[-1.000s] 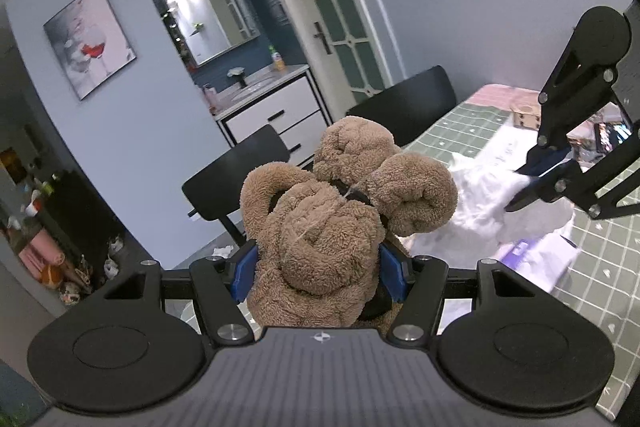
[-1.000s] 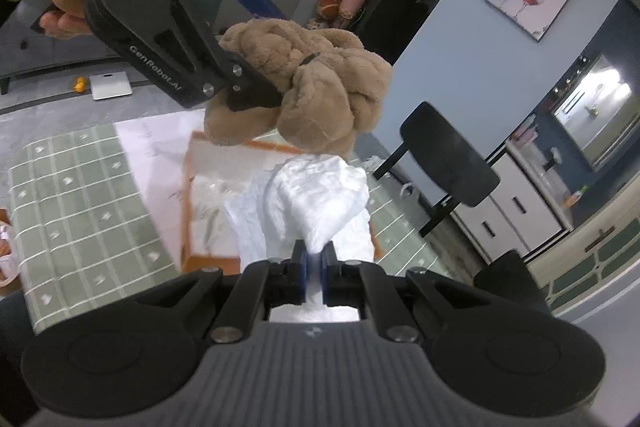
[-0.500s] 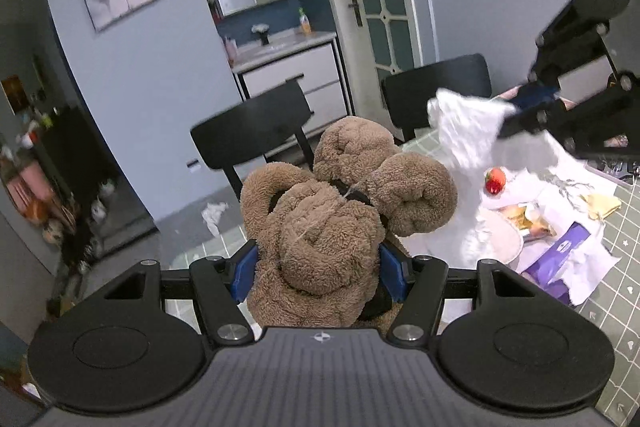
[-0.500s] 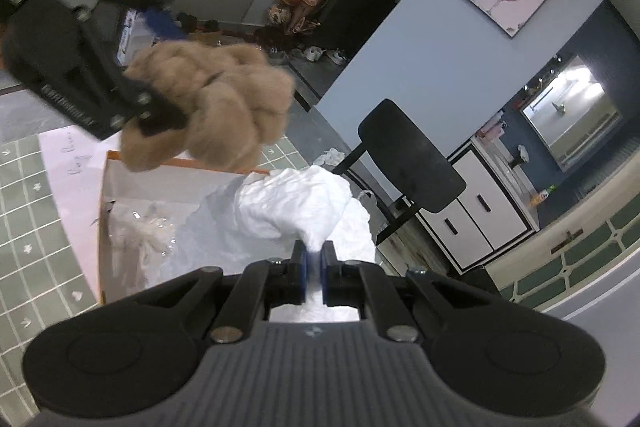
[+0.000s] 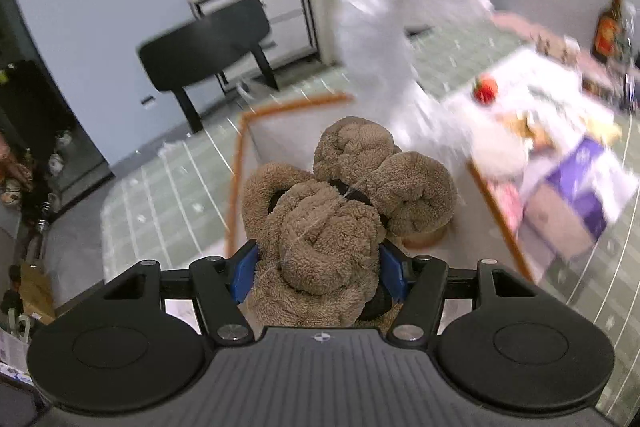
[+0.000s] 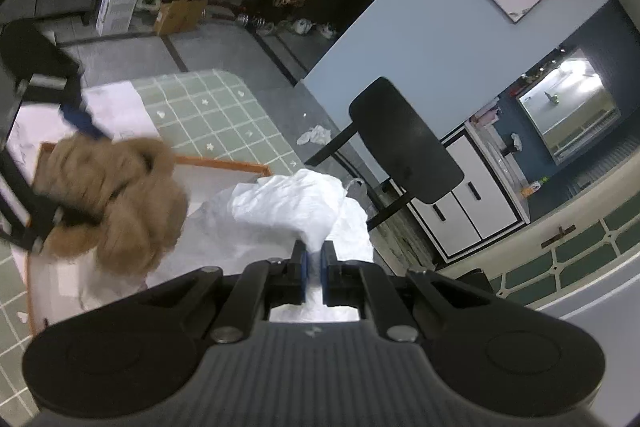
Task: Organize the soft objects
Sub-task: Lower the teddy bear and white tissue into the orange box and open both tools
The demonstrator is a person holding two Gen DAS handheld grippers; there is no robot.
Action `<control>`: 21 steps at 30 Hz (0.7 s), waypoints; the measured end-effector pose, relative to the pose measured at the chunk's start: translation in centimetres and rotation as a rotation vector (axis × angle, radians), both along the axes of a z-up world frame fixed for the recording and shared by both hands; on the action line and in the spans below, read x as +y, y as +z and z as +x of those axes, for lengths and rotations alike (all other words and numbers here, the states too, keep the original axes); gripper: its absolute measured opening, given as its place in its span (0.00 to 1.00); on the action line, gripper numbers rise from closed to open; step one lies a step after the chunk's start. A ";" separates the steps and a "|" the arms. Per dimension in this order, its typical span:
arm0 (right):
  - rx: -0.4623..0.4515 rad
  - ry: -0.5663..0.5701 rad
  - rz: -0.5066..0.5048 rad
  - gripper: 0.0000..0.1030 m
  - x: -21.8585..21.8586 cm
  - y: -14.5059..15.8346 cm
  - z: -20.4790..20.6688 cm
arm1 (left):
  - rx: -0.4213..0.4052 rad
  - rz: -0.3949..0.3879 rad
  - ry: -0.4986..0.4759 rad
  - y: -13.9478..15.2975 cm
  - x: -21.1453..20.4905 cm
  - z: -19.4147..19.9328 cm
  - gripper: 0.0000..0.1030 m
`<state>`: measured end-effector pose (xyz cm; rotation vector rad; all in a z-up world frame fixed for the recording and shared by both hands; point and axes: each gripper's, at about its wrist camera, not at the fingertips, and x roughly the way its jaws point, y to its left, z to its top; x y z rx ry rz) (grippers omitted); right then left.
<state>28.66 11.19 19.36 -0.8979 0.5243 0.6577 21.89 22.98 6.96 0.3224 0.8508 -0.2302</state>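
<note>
My left gripper [image 5: 318,267] is shut on a brown plush bear [image 5: 344,203] and holds it low over a white box with an orange rim [image 5: 240,163]. In the right wrist view the bear [image 6: 116,195] is blurred at the left, over the same box [image 6: 224,165]. My right gripper [image 6: 314,263] is shut on a white crumpled cloth [image 6: 288,203] and holds it lifted above the box. In the left wrist view the cloth [image 5: 376,39] hangs blurred above and behind the bear.
A green checked tablecloth [image 5: 160,187] covers the table. At the right lie a purple tissue pack [image 5: 584,187], a strawberry [image 5: 486,89] and snack litter. A brown bottle [image 5: 608,27] stands far right. A black chair [image 5: 208,43] stands beyond the table edge.
My left gripper has gone down with the bear toward the orange-rimmed box. My right gripper has lifted the white cloth higher, clear of the box.
</note>
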 end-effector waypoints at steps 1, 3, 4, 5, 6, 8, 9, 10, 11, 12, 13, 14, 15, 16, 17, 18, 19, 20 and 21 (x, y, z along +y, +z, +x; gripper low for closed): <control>0.002 -0.002 -0.007 0.04 0.4 -0.6 0.3 | 0.014 0.008 -0.005 -0.7 -0.1 0.1 0.69; 0.000 -0.001 -0.016 0.04 1.3 -1.6 1.0 | 0.037 0.014 -0.009 -1.7 -0.1 0.3 0.69; -0.004 -0.001 -0.016 0.04 1.7 -1.9 1.3 | 0.051 0.016 -0.014 -2.1 -0.1 0.4 0.69; -0.010 -0.001 -0.013 0.04 2.1 -2.2 1.5 | 0.063 0.022 -0.017 -2.5 0.0 0.4 0.69; -0.015 -0.002 -0.001 0.04 2.5 -2.4 1.8 | 0.075 0.032 -0.023 -3.0 -0.1 0.5 0.69; 0.000 -0.004 0.023 0.04 3.2 -2.7 2.3 | 0.099 0.055 -0.037 -3.8 -0.2 0.6 0.69; 0.012 0.003 0.026 0.04 3.8 -3.0 2.5 | 0.110 0.063 -0.041 -4.3 -0.1 0.7 0.69; 0.030 0.014 0.021 0.04 4.3 -3.5 2.9 | 0.118 0.066 -0.043 -4.6 0.0 0.7 0.69; 0.057 0.026 0.004 0.04 4.8 -4.3 3.2 | 0.123 0.066 -0.044 -4.9 0.1 0.8 0.70; 0.074 0.034 -0.012 0.04 5.5 -5.1 3.6 | 0.126 0.062 -0.044 -5.1 0.1 0.9 0.70; 0.085 0.045 -0.030 0.04 5.9 -5.9 3.8 | 0.126 0.055 -0.044 -5.1 0.2 0.9 0.71; 0.093 0.063 -0.050 0.04 6.5 -7.0 4.0 | 0.127 0.048 -0.042 -5.3 0.1 1.1 0.71; 0.100 0.080 -0.060 0.04 7.0 -7.8 4.1 | 0.128 0.039 -0.037 -5.3 0.1 1.2 0.71; 0.107 0.100 -0.065 0.04 7.5 -8.7 4.3 | 0.131 0.030 -0.029 -5.2 0.2 1.3 0.71; 0.114 0.123 -0.068 0.04 7.9 -9.5 4.4 | 0.135 0.022 -0.021 -5.1 0.3 1.4 0.72; 0.126 0.134 -0.072 0.04 8.4 -10.3 4.7 | 0.139 0.017 -0.015 -5.0 0.3 1.4 0.72; 0.143 0.134 -0.074 0.04 8.8 -11.1 5.1 | 0.141 0.021 -0.014 -5.1 0.0 1.6 0.72; 0.158 0.133 -0.076 0.04 9.2 -11.8 5.5 | 0.141 0.030 -0.017 -5.1 -0.1 1.6 0.72; 0.173 0.132 -0.079 0.04 9.6 -12.6 5.7 | 0.139 0.040 -0.023 -5.2 -0.3 1.7 0.72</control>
